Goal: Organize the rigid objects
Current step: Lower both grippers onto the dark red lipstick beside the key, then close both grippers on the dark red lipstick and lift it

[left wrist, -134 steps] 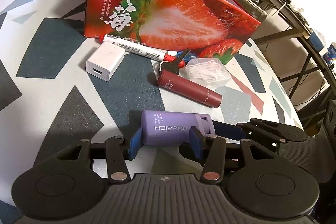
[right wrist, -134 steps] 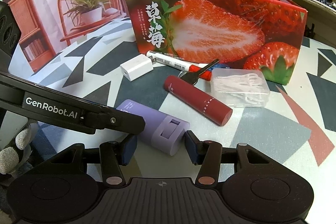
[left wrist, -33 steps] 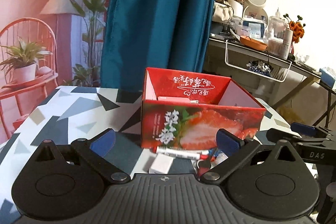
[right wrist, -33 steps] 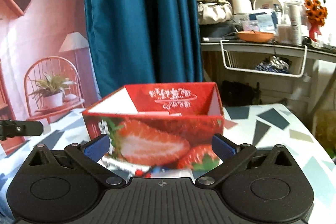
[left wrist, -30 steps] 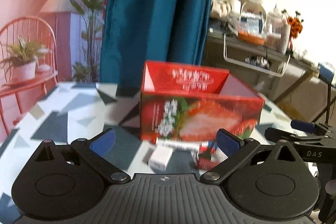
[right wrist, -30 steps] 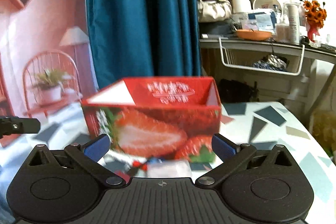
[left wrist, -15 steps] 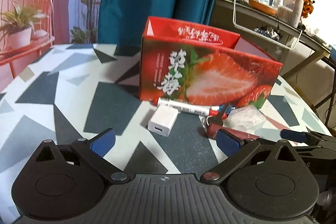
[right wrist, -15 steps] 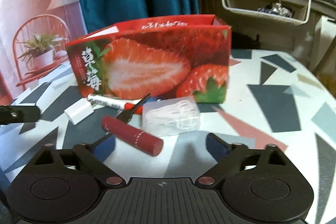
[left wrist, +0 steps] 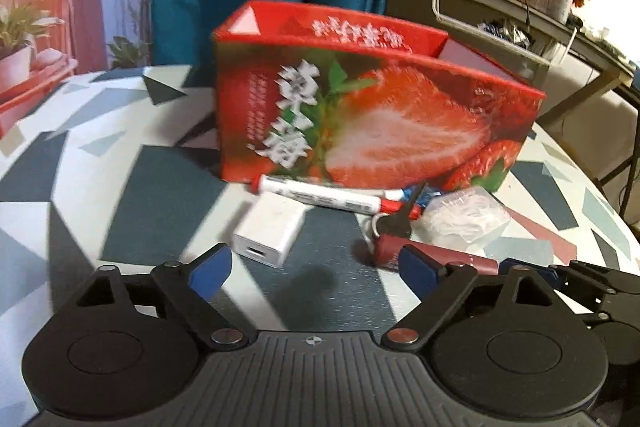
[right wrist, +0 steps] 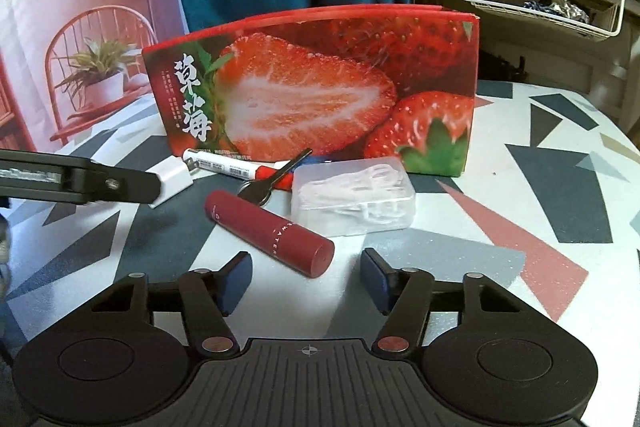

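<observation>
We see the dark red tube (right wrist: 269, 234) lying on the surface (right wrist: 500, 259), its long axis slanting toward our right tool (right wrist: 307, 281), whose jaws are closing empty; charger (left wrist: 269, 231), marker (left wrist: 320, 198), floss case (right wrist: 354, 198) and strawberry box (right wrist: 320, 87) crowd behind. Our left tool (left wrist: 314, 267) is closing empty too.

Dim indoor light, fisheye-bent edges; left wrist view motion-blurred, right sharper.
</observation>
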